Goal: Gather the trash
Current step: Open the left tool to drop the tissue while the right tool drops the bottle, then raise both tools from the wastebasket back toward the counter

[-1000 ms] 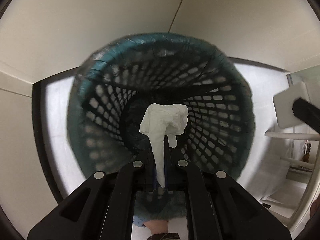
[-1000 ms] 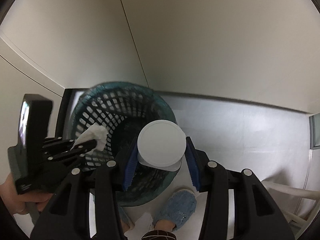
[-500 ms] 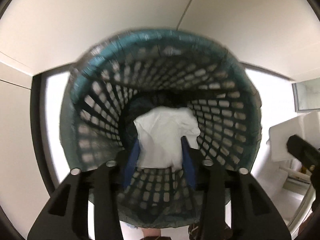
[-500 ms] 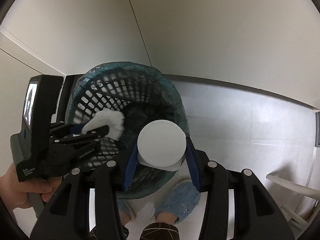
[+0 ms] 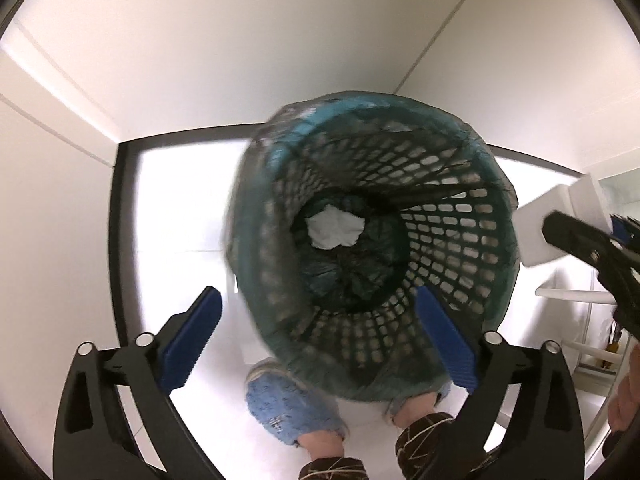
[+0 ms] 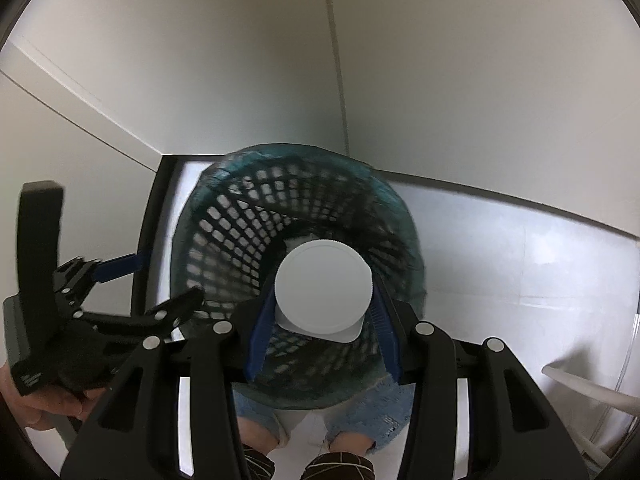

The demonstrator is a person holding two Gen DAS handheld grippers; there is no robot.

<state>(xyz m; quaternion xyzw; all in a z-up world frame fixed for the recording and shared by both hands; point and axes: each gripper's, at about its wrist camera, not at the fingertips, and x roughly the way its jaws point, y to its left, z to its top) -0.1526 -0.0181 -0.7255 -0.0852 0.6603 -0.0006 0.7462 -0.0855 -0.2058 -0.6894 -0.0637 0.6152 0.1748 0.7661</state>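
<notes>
A teal lattice waste basket lined with a dark bag stands on the pale floor in a corner, just ahead of the person's blue slippers. At its bottom lies a crumpled white tissue. The left gripper points straight down over the basket, jaws opening wide with nothing between the blue pads. The right gripper hangs above the basket's near rim, steeply tilted down, clamped on a white plastic container with a round ribbed lid; the body under the lid is mostly hidden, so its shape is uncertain. A hand grips the left tool's handle.
</notes>
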